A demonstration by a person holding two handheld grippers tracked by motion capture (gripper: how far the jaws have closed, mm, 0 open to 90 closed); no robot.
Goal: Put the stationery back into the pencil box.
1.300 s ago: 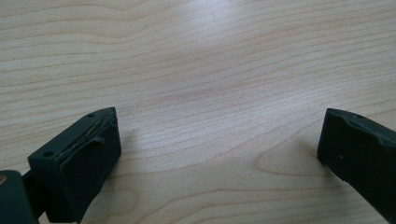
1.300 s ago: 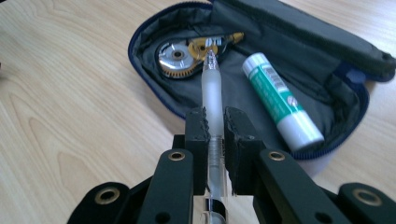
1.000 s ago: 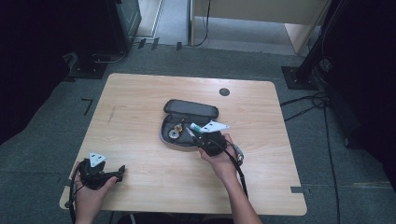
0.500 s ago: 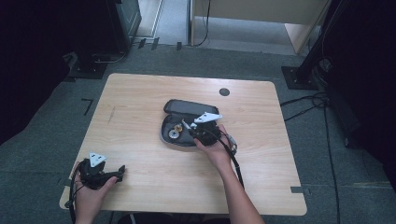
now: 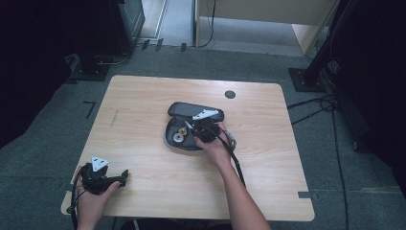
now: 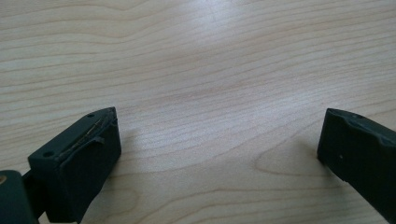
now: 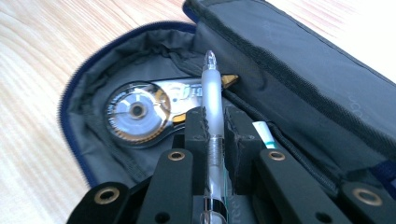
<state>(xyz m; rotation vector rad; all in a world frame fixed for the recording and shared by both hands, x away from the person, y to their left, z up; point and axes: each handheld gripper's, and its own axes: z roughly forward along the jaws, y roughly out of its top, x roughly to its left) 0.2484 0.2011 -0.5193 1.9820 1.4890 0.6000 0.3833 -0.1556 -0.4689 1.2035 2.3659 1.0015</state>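
My right gripper [image 7: 215, 128] clamps a frosted clear pen [image 7: 212, 100] over the open grey zip pouch [image 7: 299, 70], beside a round tape dispenser [image 7: 137, 112]; my left gripper [image 6: 217, 140] gapes over the pale wooden table [image 5: 143, 96].

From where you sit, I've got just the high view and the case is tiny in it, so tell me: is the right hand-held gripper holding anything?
Observer: Yes. In the right gripper view the right hand-held gripper is shut on a frosted pen, tip pointing away from it.
Operator: Is it over the case?
Observer: Yes, the pen sits above the open pencil case, over its grey lining.
Operator: What's the round thing inside?
Observer: A clear correction tape dispenser with a gold wheel, lying flat.
Operator: And the left one?
Observer: The left hand-held gripper is open over bare wooden table.
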